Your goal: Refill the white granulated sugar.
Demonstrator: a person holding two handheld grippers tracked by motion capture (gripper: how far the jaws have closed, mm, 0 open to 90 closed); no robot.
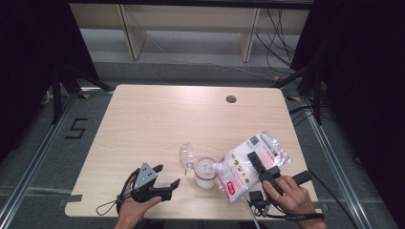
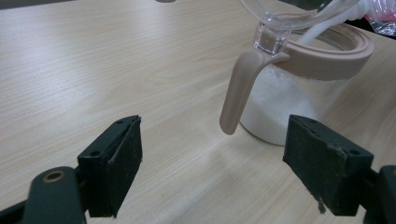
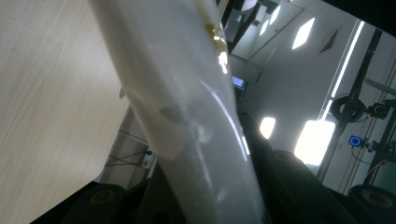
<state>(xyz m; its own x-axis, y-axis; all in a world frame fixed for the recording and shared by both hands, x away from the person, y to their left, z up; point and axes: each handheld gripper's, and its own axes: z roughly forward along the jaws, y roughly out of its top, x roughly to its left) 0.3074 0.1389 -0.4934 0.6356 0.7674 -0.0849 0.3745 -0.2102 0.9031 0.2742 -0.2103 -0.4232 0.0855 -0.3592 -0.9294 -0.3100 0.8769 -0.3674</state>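
Hidden and cut off around the jar

In the left gripper view the top edge cuts the clear lid (image 2: 299, 11) above the jar (image 2: 289, 100), and the jar's far rim runs out of frame at the right; the bag (image 2: 380, 21) beyond the jar shows as a mere corner; in the right gripper view the bag (image 3: 187, 116) sits so close that it blurs to a pale band and covers the right gripper's jaws; in the high view the print on the bag (image 1: 248, 164) is too small to read, and the right hand (image 1: 291, 193) covers the gripper body beside the jar (image 1: 205, 174).

Left gripper (image 1: 165, 183) jaws apart; right gripper (image 1: 260, 167) clamped
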